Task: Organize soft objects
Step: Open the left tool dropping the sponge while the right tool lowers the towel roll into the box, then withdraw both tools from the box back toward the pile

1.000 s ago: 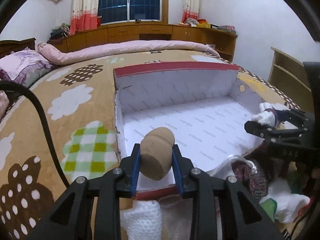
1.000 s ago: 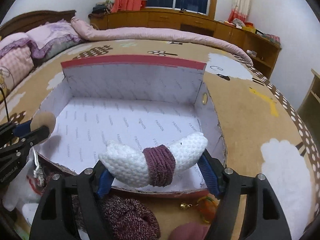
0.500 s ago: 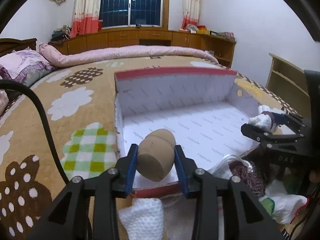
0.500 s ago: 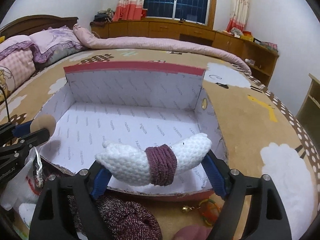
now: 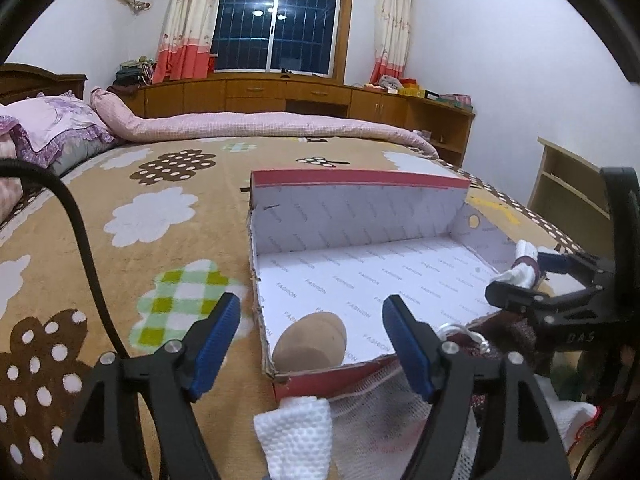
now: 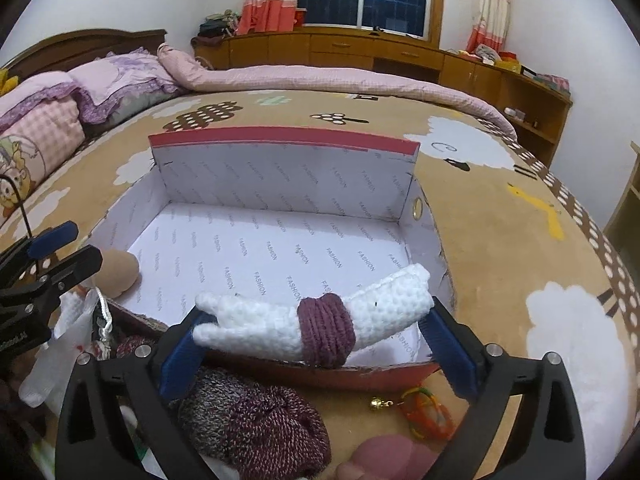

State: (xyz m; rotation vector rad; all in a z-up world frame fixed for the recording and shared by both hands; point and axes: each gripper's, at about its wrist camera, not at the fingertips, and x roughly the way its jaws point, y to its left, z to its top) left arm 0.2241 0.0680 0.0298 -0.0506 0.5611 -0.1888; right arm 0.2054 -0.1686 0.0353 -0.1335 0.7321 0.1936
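Note:
A shoebox (image 5: 360, 208) (image 6: 280, 176) with a red rim and a white printed lining stands open on the bed. My left gripper (image 5: 312, 308) hovers over its near left corner. Its jaws are opening, wide apart and touching nothing. Below them a tan foam piece (image 5: 312, 340) (image 6: 118, 270) lies on the box floor. My right gripper (image 6: 316, 308) is at the near right corner, its jaws opening. A white knitted piece with a maroon band (image 6: 326, 330) (image 5: 524, 270) still spans them, one end against each pad, hanging above the front wall.
Loose soft things lie before the box: a maroon-grey knitted hat (image 6: 256, 420), a white mesh cloth (image 5: 296, 432), a white plastic bag (image 6: 60, 344), orange rubber rings (image 6: 428, 408) and a small bell (image 6: 376, 403). A black cable (image 5: 80, 232) crosses the brown blanket at left. Pillows (image 6: 48, 120) lie far left.
The left jaws have spread and let go of the tan piece, which dropped onto the box floor. The right jaws widened and the white knitted piece straightened out between them.

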